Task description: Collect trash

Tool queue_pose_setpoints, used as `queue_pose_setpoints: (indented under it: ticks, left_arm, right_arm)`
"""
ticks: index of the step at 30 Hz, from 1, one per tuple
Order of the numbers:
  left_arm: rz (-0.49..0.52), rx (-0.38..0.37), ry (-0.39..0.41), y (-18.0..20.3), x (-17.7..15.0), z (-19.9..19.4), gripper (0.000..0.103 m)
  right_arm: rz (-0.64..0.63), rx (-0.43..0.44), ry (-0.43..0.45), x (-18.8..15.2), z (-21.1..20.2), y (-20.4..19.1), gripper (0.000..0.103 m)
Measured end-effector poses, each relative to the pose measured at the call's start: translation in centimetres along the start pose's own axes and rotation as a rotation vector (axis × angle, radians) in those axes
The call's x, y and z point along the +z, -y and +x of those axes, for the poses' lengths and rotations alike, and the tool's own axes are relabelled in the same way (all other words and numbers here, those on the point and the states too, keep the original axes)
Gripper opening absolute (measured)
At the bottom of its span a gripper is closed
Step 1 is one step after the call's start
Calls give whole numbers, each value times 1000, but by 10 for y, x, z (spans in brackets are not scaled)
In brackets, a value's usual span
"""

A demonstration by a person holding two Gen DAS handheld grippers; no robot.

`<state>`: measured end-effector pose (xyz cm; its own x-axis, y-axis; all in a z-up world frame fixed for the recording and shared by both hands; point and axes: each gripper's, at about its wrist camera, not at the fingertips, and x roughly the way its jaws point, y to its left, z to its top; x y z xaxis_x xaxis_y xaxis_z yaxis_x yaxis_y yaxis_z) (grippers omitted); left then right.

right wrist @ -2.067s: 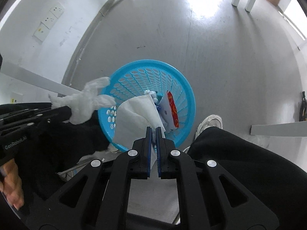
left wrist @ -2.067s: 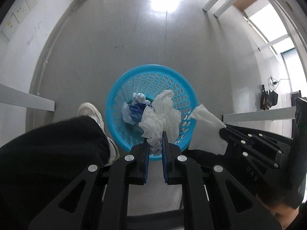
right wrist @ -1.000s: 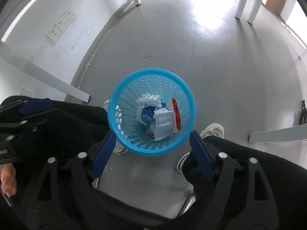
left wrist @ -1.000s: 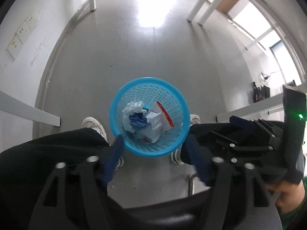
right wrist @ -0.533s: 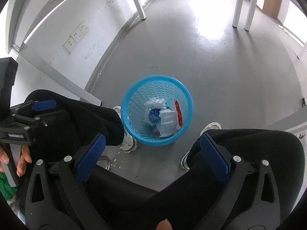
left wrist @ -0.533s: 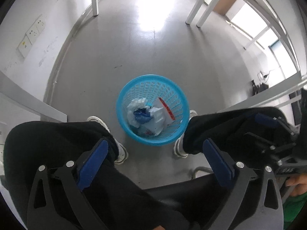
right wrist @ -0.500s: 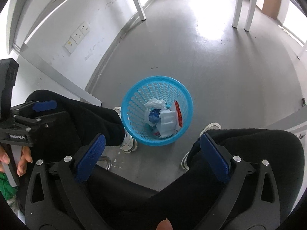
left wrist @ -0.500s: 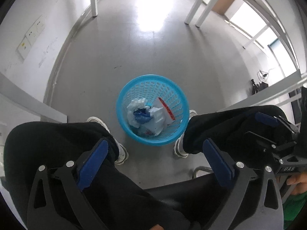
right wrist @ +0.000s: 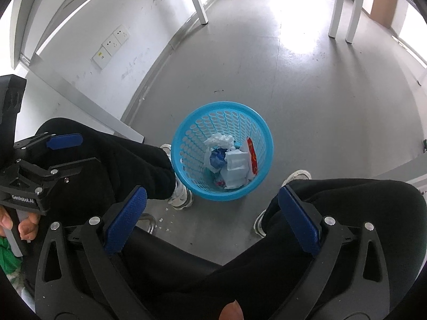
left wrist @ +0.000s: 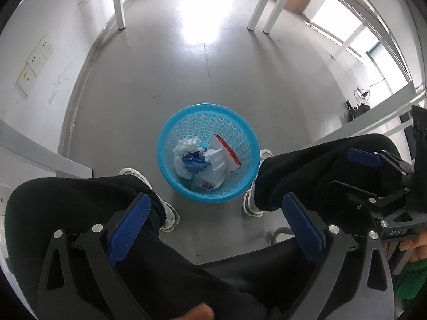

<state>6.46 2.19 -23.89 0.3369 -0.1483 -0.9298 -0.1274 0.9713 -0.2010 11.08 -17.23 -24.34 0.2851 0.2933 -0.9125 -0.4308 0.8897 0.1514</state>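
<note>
Below, on the grey floor (left wrist: 186, 74), the left gripper (left wrist: 216, 221) hangs with jaws spread wide and nothing between them. Ahead of it, between the person's shoes, stands the blue basket (left wrist: 170, 133) holding crumpled tissues (left wrist: 184, 146) and a red-edged wrapper (left wrist: 226, 149). To its right, the right gripper (right wrist: 213, 214) is likewise wide open and empty above the basket.

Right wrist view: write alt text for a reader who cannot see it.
A blue basket holding crumpled white tissues and other trash stands on the grey floor between a seated person's shoes. The right gripper looks down on it, open and empty, above black-trousered legs.
</note>
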Motion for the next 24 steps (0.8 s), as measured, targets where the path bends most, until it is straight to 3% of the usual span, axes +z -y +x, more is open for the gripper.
queue_pose_setpoints:
  ticks: [24]
  left_arm:
    - [-5,-9,7,-3,0,-1,97]
  right_arm:
    - [12,17,-15,-3,4,3,94]
